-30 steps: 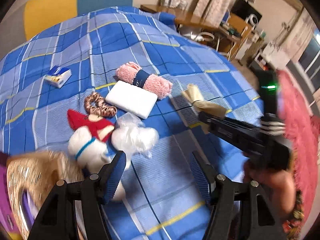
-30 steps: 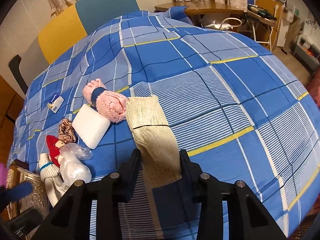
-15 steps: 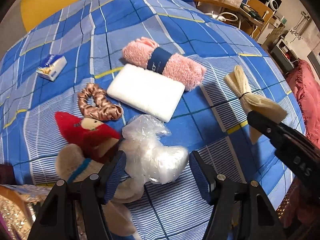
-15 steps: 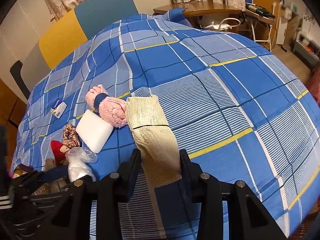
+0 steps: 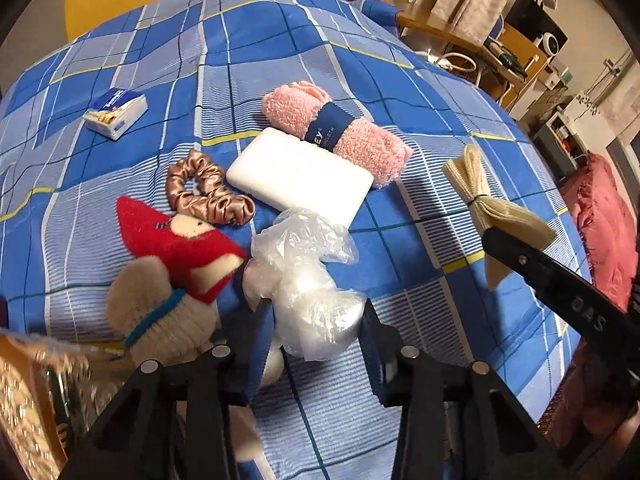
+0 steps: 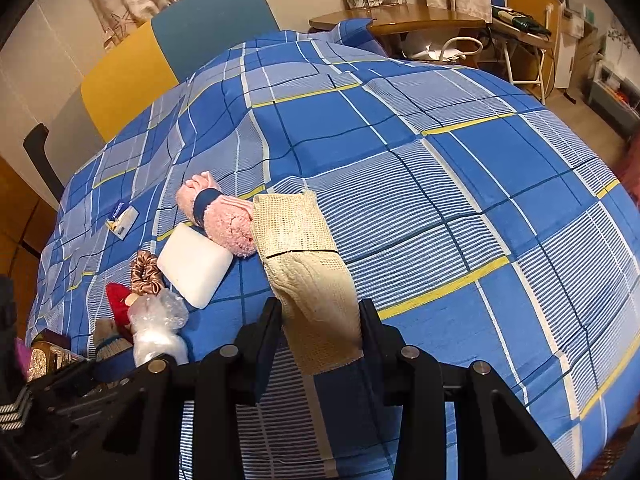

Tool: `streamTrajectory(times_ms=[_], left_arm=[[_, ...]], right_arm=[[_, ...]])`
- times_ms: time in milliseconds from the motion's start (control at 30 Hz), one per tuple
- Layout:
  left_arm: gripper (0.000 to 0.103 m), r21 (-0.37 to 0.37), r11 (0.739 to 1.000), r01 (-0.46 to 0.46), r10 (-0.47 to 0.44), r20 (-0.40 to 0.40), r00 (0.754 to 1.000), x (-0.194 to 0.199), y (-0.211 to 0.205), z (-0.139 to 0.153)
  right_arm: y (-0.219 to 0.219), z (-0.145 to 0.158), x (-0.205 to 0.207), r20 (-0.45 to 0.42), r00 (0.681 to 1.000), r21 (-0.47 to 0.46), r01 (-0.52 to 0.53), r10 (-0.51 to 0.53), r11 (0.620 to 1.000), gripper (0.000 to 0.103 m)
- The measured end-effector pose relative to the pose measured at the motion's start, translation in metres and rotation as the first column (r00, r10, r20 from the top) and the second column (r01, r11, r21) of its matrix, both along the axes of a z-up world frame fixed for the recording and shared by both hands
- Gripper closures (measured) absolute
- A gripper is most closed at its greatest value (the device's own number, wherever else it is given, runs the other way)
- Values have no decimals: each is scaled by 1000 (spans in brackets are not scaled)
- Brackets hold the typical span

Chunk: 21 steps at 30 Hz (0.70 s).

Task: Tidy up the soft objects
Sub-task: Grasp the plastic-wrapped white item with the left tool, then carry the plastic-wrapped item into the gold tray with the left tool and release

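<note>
Little of the sorting looks done: nearly every soft thing lies loose on the bed with the blue plaid cover (image 5: 280, 52). A pink fluffy rolled towel with a navy band (image 5: 332, 128) touches a white rectangular foam pad (image 5: 300, 176); beside that pad lie a bronze satin scrunchie (image 5: 208, 192) and a small plush doll with a red hood (image 5: 176, 264). A small blue and white tissue packet (image 5: 116, 112) sits well apart from them, farther up the bed. A gold glittery container (image 5: 24, 392), blurred at the lower left edge, may be where things are meant to go, though I cannot tell for sure.

The left claw (image 5: 316, 336) is closing around a crumpled clear plastic bag with white stuffing (image 5: 308, 292); the bag sits between its pads, which seem to reach its sides, just beside the doll.

The right claw (image 6: 320, 328) is clamped on the near end of a cream knitted mesh cloth (image 6: 300, 256), whose far end lies against the pink towel
</note>
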<state>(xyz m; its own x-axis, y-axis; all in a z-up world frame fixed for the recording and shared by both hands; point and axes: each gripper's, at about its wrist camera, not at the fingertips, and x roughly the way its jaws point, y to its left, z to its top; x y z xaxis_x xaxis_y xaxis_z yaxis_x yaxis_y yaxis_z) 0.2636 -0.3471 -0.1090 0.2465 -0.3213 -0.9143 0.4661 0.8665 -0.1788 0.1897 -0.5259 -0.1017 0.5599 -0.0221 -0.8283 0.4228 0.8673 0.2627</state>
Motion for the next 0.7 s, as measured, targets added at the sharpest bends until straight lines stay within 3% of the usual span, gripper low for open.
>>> streamTrajectory(times_ms=[367,567,700], left_arm=[[63,-173,985,-9,15,36,999,-35,31,50],[63,-281,959,30,-6,85,996,-61,56,96],[63,-323,944,64,-10,164,986,-78,82,128]], right_arm=[[4,1,1,17,1000,-29,-17,18,999,64],[16,5,3,10,999,-131,-41,43,991,64],[21,8,3,13,998,-172,-51,54,984,64]])
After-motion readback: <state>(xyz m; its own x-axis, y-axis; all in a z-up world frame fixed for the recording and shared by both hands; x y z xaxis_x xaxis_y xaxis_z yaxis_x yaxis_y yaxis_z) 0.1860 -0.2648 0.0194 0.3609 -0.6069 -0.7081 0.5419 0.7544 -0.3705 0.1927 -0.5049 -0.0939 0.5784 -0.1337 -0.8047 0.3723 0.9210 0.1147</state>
